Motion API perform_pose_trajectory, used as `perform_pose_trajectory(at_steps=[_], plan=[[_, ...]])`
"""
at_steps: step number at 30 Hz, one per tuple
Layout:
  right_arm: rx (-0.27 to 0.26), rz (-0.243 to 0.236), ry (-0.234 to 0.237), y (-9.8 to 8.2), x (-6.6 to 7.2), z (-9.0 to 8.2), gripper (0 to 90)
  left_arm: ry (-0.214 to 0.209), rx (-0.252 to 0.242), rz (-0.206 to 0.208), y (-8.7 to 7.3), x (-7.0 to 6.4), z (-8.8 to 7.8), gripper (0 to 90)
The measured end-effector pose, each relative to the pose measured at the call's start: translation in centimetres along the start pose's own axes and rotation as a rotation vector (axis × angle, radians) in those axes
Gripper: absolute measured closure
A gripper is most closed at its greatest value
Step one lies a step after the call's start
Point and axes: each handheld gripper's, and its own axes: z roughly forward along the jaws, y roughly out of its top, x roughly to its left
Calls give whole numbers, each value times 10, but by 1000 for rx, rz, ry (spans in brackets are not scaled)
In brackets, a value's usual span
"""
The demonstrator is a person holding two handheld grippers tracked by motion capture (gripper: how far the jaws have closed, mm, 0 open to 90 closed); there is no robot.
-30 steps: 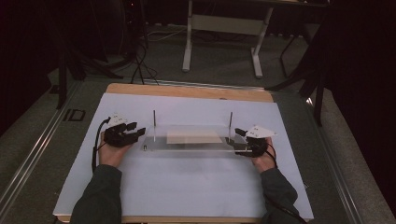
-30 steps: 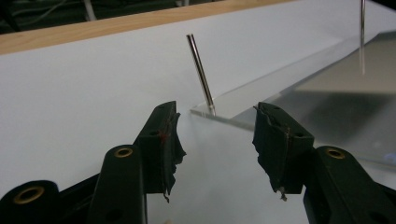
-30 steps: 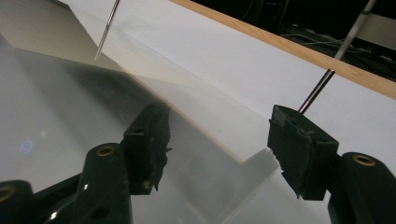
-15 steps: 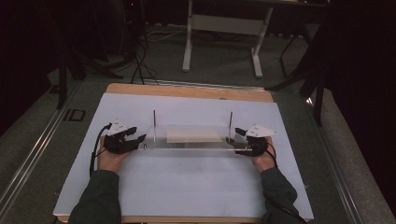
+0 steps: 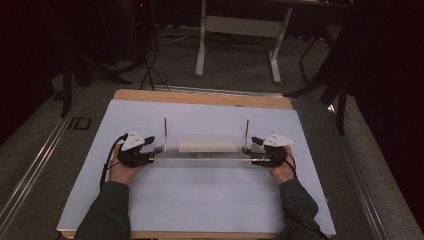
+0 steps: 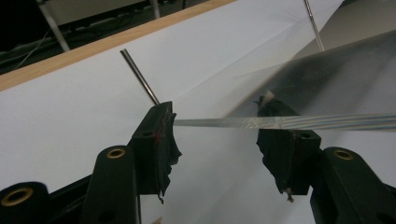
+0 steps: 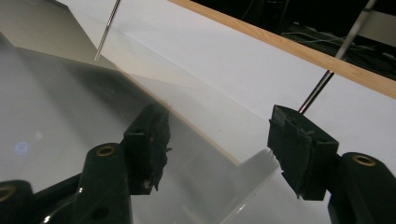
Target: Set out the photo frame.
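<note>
On top of one wooden table [image 5: 200,96] lay one white sheet [image 5: 200,195] that covered most of the surface, with bare wood left along the far edge. One clear plate [image 5: 205,150], long and flat, sat across the middle of the sheet, its thin front edge catching light between the two hands. One pale rectangular slab [image 5: 207,145] lay at the plate's centre; whether on or under the clear plastic could not be told. Two thin metal rods [image 5: 165,131] stood upright, one near each end of the plate, the second rod [image 5: 247,133] toward the right side. Two grippers, one per hand. Left gripper [image 5: 150,155] sat at the plate's left end; in the left gripper view its jaws stood spread wide with the plate's edge [image 6: 280,122] running between them, touching or just at the left pad, not clamped. Right gripper [image 5: 257,156] sat at the plate's right end; in the right gripper view its jaws were also parted wide, the clear plate [image 7: 70,140] lying across the gap, no squeeze visible. Two dark sleeves came in from the bottom of the high view.
</note>
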Motion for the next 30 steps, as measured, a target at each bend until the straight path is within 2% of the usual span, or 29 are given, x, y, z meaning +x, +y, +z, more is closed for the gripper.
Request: perform_pose_trajectory(at_steps=[7,11,16,22,28,30], plan=[[4,3,0,1,0,0,370,2,-13,27,2,-4,3,469],[10,7,0,3,0,1,370,-5,-22,28,3,-6,6,489],[17,14,0,6,0,2,370,6,-19,26,6,-6,7,489],[15,20,8,6,-1,3,367,14,-23,13,6,-5,8,485],[5,28,15,4,-1,4,358,2,-29,-42,5,0,8,499],[1,40,20,4,-2,4,351,7,-24,-35,6,-1,8,501]])
